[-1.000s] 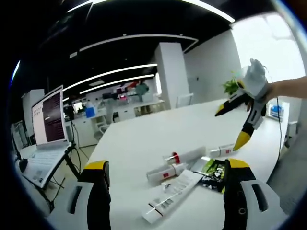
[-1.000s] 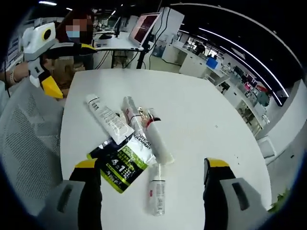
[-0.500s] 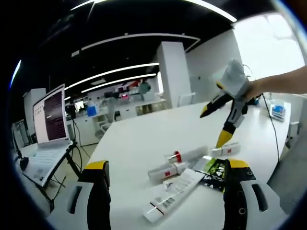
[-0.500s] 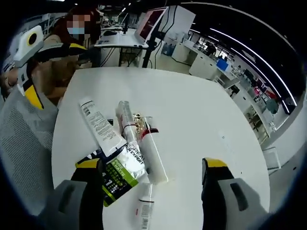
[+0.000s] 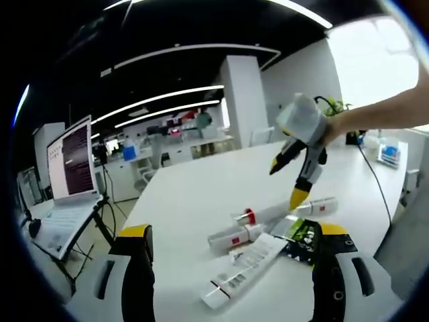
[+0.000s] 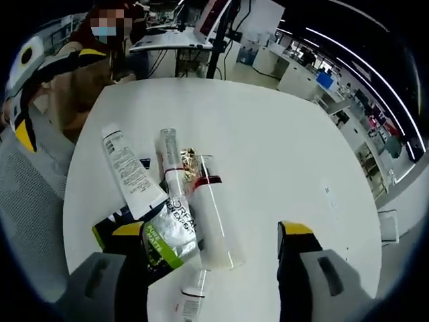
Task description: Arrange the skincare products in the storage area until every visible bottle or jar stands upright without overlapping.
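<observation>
Several skincare products lie flat in a loose, overlapping pile on the white table [image 6: 288, 147]. A white tube [image 6: 131, 173] lies beside a slim clear bottle [image 6: 171, 161] and a frosted bottle with a red band [image 6: 216, 221]. A black-and-green sachet [image 6: 157, 245] is partly under them, and a small bottle [image 6: 190, 302] lies nearest. My right gripper [image 6: 211, 231] hovers open just above the pile, holding nothing. In the left gripper view the right gripper [image 5: 289, 181] hangs over the frosted bottle [image 5: 268, 215] and the white tube [image 5: 241, 272]. My left gripper [image 5: 233, 230] is open, short of the pile.
A person [image 6: 87, 74] sits at the table's far side, holding the left gripper [image 6: 57, 94]. A grey mesh chair [image 6: 27, 201] stands by the table edge. A laptop on a stand [image 5: 67, 164] is off to the left. A plant [image 5: 335, 107] and a cable sit at the far end.
My right gripper has come down and in towards the pile, so the products look larger in its view. The left gripper has stayed in place. No product has moved.
</observation>
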`<state>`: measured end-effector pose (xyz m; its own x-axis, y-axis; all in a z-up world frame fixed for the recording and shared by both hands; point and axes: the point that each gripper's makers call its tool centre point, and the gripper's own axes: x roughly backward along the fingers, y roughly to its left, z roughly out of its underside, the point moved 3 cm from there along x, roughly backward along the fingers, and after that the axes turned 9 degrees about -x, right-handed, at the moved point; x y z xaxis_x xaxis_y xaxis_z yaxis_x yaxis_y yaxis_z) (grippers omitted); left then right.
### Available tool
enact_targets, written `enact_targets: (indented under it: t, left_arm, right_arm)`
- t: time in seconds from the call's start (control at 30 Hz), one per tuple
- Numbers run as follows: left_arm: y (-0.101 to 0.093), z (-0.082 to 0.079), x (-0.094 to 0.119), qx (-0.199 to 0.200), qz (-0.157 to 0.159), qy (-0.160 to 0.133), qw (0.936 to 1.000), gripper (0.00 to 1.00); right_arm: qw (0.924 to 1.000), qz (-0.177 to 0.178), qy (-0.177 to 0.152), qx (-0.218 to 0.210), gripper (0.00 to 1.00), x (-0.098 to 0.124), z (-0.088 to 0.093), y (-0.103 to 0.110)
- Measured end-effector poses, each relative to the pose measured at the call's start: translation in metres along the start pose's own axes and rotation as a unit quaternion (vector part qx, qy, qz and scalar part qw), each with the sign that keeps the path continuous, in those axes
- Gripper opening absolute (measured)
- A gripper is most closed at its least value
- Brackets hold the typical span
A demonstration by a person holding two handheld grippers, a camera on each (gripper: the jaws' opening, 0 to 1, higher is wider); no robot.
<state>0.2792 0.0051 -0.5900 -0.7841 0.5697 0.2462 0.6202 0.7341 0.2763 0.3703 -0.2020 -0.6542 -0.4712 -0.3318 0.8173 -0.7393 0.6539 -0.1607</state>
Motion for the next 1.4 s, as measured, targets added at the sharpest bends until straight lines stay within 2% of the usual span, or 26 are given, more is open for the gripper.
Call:
enact_targets:
  t: [0.23,0.37,0.63,0.77,0.9,1.1,1.3,1.4]
  left_arm:
    - [-0.001,0.001,-0.001,-0.003,0.004,0.003,1.0000,0.97]
    - [-0.003,0.002,-0.001,-0.007,0.007,0.005,0.9999,0.97]
    - [-0.001,0.003,-0.001,-0.003,0.004,0.008,0.9999,0.97]
    - [-0.002,0.004,-0.001,-0.004,0.009,0.009,0.9999,0.97]
    - [-0.002,0.005,-0.001,-0.003,0.007,0.012,0.9999,0.97]
    - [-0.001,0.006,-0.002,-0.003,0.006,0.014,0.9999,0.97]
    - [-0.001,0.007,-0.002,-0.004,0.007,0.018,0.9998,0.97]
    - [0.000,0.008,-0.002,-0.003,0.006,0.019,0.9998,0.97]
  right_arm:
    - [0.9991,-0.018,0.039,-0.001,0.79,-0.023,0.014,-0.013]
    - [0.9976,-0.040,0.056,-0.004,0.76,-0.030,0.022,-0.004]
    - [0.9939,-0.074,0.080,-0.017,0.74,-0.047,0.032,-0.001]
    - [0.9926,-0.077,0.093,0.010,0.77,-0.055,0.037,-0.003]
    - [0.9899,-0.104,0.096,-0.007,0.71,-0.059,0.037,0.000]
    - [0.9868,-0.122,0.103,-0.031,0.71,-0.064,0.039,-0.003]
    - [0.9857,-0.122,0.114,-0.022,0.66,-0.065,0.036,-0.007]
    - [0.9840,-0.129,0.123,-0.008,0.60,-0.064,0.034,-0.004]
